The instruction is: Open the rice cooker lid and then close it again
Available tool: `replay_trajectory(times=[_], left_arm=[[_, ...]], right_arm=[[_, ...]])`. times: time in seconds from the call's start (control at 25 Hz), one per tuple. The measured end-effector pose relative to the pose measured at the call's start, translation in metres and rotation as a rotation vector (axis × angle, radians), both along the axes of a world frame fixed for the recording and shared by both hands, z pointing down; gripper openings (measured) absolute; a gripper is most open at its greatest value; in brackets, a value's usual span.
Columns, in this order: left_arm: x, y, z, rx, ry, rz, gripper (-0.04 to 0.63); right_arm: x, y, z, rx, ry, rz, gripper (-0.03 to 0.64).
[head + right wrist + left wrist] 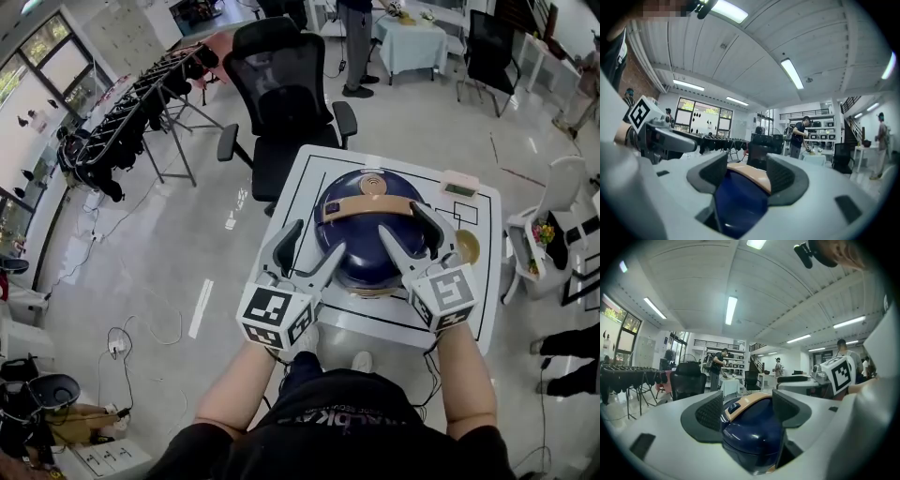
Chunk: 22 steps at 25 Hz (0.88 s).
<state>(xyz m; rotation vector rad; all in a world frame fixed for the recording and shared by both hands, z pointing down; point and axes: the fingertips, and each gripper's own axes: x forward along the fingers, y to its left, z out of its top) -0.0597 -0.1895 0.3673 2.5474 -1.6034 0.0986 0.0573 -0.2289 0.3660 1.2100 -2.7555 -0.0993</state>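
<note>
The white worktop (307,183) has a black chair (286,84) just beyond its 12 o'clock edge. The dark blue cooker (364,246) stands at its middle, lid down, with the tan handle (366,208) across the top.

The left gripper (307,255) comes in at the cooker's 8 o'clock with its fingers apart. The inner finger lies along the cooker's side and the outer one is out over the worktop. In the left gripper view (747,404) the dome fills the gap between them.

The right gripper (415,239) sits at 4 o'clock, its fingers also apart, with the dome and handle between them (747,173). Whether either gripper touches the cooker cannot be told.

Bare worktop lies from 9 to 11 o'clock of the cooker. The near edge is close at 6 o'clock. A yellow dish (466,247) lies near at 3 o'clock, and a small tan box (459,187) at 2 o'clock.
</note>
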Motion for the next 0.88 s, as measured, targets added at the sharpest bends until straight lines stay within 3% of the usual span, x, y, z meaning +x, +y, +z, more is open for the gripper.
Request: replay_trajectory(times=[0.44,0.88], left_arm=[[-0.015,-0.035,0.012,-0.033,0.037,0.127,0.319],[-0.032,-0.050,0.015,-0.048,0.071,0.217,0.281]], right_arm=[[-0.024,-0.019,0.032,0.092,0.360,0.115,0.249],[-0.040,-0.035,0.055,0.219,0.814,0.189,0.249]])
